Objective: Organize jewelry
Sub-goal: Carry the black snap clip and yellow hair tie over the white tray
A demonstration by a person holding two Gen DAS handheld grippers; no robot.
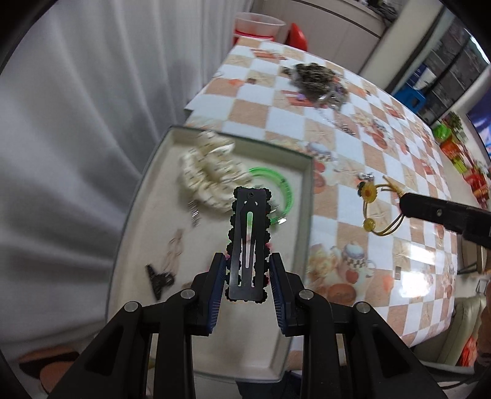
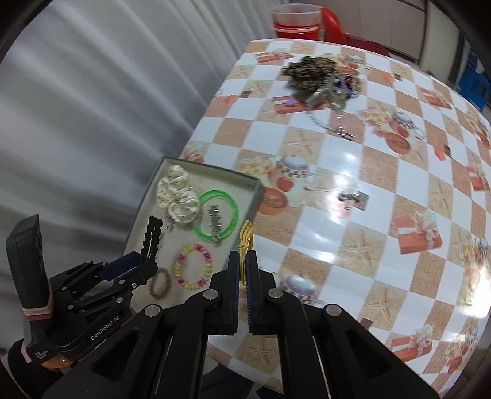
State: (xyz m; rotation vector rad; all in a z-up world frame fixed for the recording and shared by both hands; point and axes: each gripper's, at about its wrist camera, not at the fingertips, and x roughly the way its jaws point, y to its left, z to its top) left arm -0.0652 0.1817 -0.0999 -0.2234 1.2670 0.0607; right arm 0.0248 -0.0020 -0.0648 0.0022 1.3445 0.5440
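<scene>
My left gripper (image 1: 248, 264) is shut on a black scalloped hair clip (image 1: 249, 242) and holds it upright above the beige tray (image 1: 307, 196); the clip also shows in the right wrist view (image 2: 151, 238). My right gripper (image 2: 244, 261) is shut on a yellow hair tie with flower beads (image 1: 373, 211), its cord showing between the pads (image 2: 245, 242), just right of the tray (image 2: 257, 190). In the tray lie a cream scrunchie (image 2: 178, 196), a green bangle (image 2: 219, 216), a pink-yellow bead bracelet (image 2: 193, 265) and a brown bracelet (image 2: 160, 284).
A pile of tangled jewelry and chains (image 2: 322, 79) lies at the far side of the checkered tablecloth (image 2: 368, 214). A small clip (image 2: 351, 196) lies mid-table. A red cup (image 2: 294, 21) stands beyond the table. A grey curtain (image 2: 92, 92) hangs at the left.
</scene>
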